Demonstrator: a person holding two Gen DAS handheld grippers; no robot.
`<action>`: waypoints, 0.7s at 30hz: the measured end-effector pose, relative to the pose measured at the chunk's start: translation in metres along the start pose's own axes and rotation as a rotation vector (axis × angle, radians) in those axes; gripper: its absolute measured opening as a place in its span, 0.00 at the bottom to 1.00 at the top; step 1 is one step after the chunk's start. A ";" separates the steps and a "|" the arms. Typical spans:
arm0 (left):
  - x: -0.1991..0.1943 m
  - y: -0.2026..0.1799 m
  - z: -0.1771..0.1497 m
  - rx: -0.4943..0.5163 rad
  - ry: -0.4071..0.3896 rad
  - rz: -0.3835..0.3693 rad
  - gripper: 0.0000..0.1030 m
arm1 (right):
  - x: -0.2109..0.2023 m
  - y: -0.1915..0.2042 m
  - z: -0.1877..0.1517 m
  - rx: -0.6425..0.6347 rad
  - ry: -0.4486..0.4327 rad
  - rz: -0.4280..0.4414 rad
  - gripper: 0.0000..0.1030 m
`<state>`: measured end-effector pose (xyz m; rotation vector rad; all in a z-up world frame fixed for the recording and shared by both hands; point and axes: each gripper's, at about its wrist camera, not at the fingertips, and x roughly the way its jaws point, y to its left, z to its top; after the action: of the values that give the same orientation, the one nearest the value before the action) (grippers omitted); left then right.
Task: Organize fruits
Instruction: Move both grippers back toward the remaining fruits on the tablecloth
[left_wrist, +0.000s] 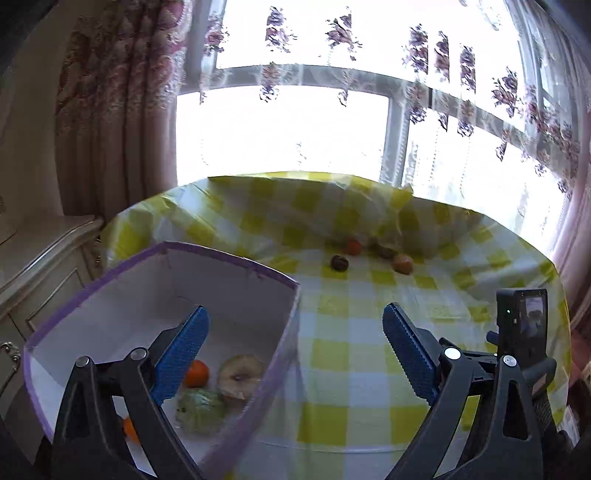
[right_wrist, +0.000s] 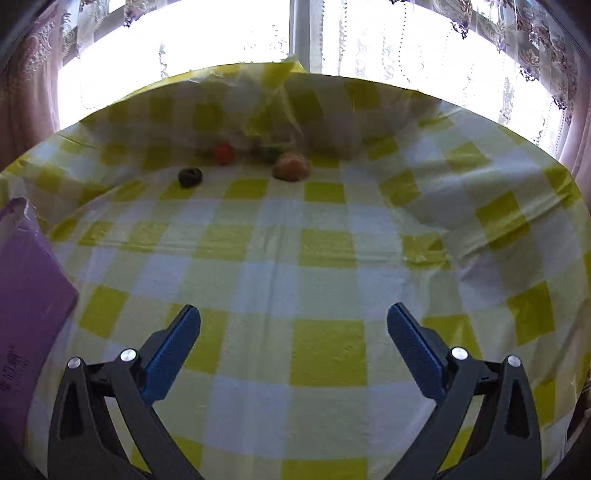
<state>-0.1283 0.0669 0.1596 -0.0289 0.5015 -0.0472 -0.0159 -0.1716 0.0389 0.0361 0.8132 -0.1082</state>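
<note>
While both grippers, left and right, gape empty, some fruit sits in the box and the rest lies across the table, so next probably means reaching far.

box: I get one purple wall only — edge crops it
greenish fruit: blurred, I can't name it
</note>
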 end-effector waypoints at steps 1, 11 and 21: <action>0.018 -0.013 -0.006 0.019 0.045 -0.044 0.89 | 0.011 -0.011 -0.005 0.012 0.037 -0.027 0.98; 0.144 -0.057 -0.053 -0.043 0.285 -0.104 0.89 | 0.040 -0.037 -0.030 0.074 0.122 -0.015 0.99; 0.140 -0.057 -0.050 -0.062 0.262 -0.102 0.89 | 0.040 -0.039 -0.029 0.073 0.126 0.005 0.99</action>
<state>-0.0318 0.0022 0.0513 -0.1106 0.7636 -0.1365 -0.0140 -0.2111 -0.0095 0.1148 0.9343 -0.1315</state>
